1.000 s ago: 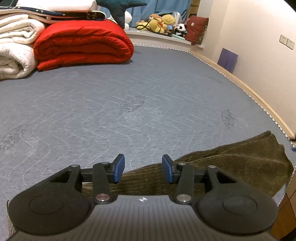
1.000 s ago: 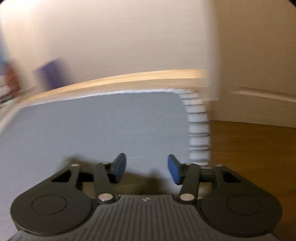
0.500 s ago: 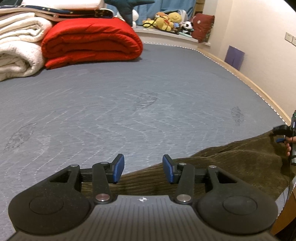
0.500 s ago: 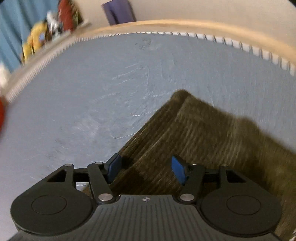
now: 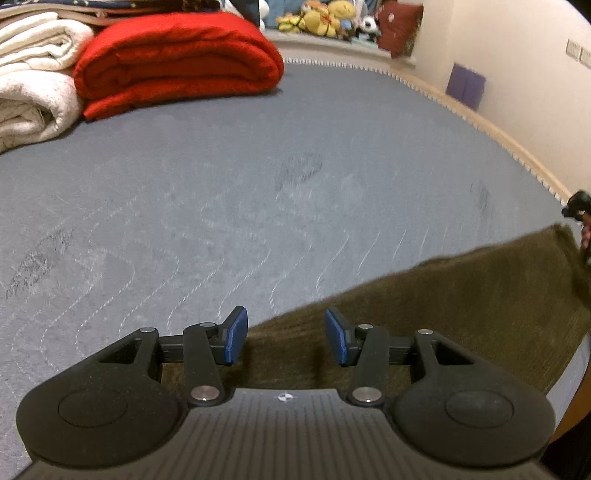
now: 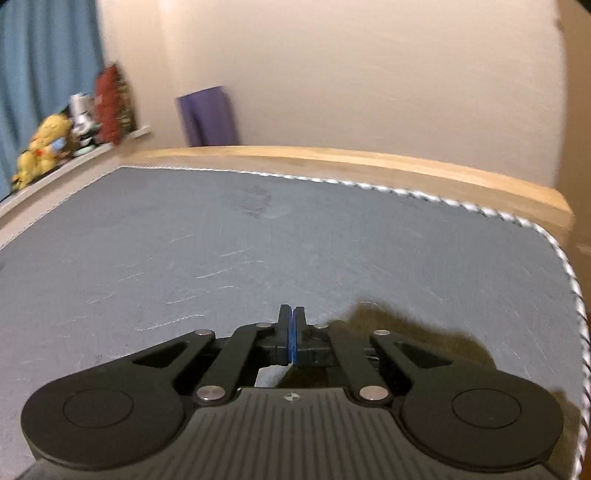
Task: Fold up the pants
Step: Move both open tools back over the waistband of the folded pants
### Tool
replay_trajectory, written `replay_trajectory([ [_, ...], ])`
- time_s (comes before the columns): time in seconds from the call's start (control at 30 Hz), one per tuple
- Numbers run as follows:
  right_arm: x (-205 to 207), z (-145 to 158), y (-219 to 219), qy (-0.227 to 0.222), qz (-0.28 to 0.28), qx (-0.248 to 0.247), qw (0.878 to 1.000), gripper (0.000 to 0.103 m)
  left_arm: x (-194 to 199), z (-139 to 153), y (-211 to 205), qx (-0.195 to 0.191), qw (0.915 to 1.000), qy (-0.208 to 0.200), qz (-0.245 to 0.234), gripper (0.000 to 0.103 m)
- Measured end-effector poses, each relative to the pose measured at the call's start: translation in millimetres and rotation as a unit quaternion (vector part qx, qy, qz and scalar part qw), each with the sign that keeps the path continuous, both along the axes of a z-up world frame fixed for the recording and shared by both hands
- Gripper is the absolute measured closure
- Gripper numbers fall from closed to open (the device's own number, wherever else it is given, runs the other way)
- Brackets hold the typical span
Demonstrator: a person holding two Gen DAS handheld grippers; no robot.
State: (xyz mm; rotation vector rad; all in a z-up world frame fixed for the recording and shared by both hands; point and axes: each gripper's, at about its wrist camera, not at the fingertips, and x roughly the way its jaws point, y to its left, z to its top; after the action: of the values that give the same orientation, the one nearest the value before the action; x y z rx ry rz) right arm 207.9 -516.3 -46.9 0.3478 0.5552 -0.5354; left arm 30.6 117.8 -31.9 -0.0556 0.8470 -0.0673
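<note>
Dark olive corduroy pants (image 5: pixel 461 295) lie along the near right edge of the grey mattress (image 5: pixel 258 184). My left gripper (image 5: pixel 282 338) is open, its blue pads over the pants' near edge with cloth between and below them. My right gripper (image 6: pixel 291 332) is shut, pads pressed together at the pants' edge (image 6: pixel 406 325); cloth between the pads does not show. The right gripper's tip shows in the left wrist view (image 5: pixel 576 208) beyond the pants' far corner.
A folded red quilt (image 5: pixel 177 59) and white blankets (image 5: pixel 33 85) lie at the far left. Plush toys (image 5: pixel 321 18) sit on the ledge behind. A wooden bed rail (image 6: pixel 351 162) and the mattress corner (image 6: pixel 569 280) are close on the right. A purple object (image 6: pixel 207 114) leans on the wall.
My right gripper has shut at the pants' edge and tilted up toward the wall. My left gripper stays open and has shifted slightly forward over the pants.
</note>
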Motion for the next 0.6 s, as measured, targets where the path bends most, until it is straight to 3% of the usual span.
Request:
replay_trajectory([
  [0.1, -11, -2, -20, -0.007, 0.015, 0.065, 0.998, 0.091, -5, -9, 11, 0.006, 0.9999, 0.010, 0.004, 0.052],
  [0.17, -26, 8, -30, -0.022, 0.006, 0.063, 0.998, 0.066, -8, -13, 21, 0.010, 0.9998, 0.013, 0.007, 0.052],
  [0.2, -35, 13, -36, -0.033, 0.010, 0.058, 0.998, 0.062, -11, -15, 27, 0.017, 0.9997, 0.016, 0.008, 0.052],
  [0.3, -54, 14, -50, -0.048, 0.059, 0.059, 0.995, 0.059, -20, -31, 47, 0.055, 0.9975, 0.044, 0.004, 0.055],
  [0.33, -60, 15, -56, -0.044, 0.083, 0.054, 0.994, 0.059, -23, -44, 57, 0.072, 0.9948, 0.071, 0.006, 0.064],
  [0.37, -67, 15, -60, -0.037, 0.107, 0.043, 0.993, 0.059, -29, -52, 66, 0.069, 0.9941, 0.083, 0.003, 0.065],
  [0.47, -90, 14, -71, -0.020, 0.158, 0.028, 0.987, 0.056, -39, -51, 76, 0.056, 0.9952, 0.080, 0.003, 0.074],
  [0.6, -108, 12, -91, 0.009, 0.178, 0.043, 0.983, 0.053, -45, -34, 56, 0.094, 0.9929, 0.072, 0.004, 0.071],
])
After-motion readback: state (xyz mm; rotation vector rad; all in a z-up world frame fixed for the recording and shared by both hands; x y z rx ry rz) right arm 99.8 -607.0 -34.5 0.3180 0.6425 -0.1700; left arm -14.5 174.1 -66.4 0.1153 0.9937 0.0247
